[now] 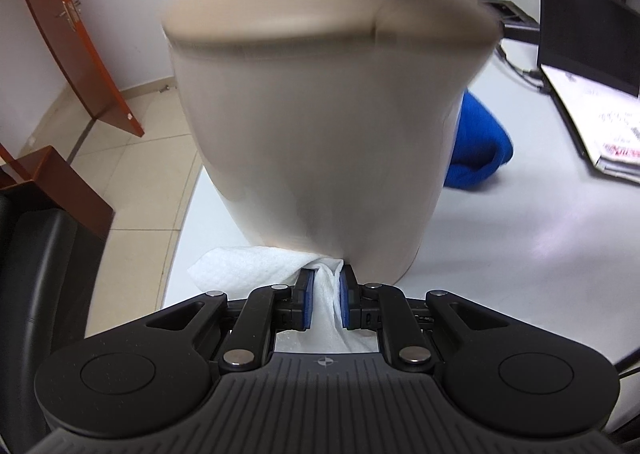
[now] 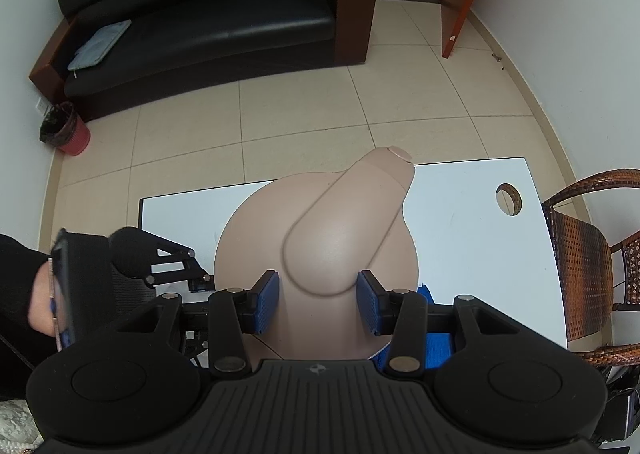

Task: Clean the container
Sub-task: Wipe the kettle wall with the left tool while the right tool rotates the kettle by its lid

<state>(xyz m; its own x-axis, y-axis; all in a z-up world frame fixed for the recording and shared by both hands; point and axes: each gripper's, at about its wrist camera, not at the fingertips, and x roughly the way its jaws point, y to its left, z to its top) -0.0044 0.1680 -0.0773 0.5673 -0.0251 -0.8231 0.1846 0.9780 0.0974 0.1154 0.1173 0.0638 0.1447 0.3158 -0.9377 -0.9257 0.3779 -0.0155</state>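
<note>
The right hand-held gripper (image 2: 318, 300) is clamped on the lid handle of the jug (image 1: 320, 126), steadying it near the surface's (image 1: 500, 214) left edge. The left hand-held gripper (image 1: 325, 300), clamped on a tissue (image 1: 248, 264), should press firmly and stroke the wall evenly.

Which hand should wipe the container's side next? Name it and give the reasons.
Left. The left gripper is shut on the white wipe, right against the beige container. The right gripper is occupied, clamped on the lid handle, steadying it.
</note>
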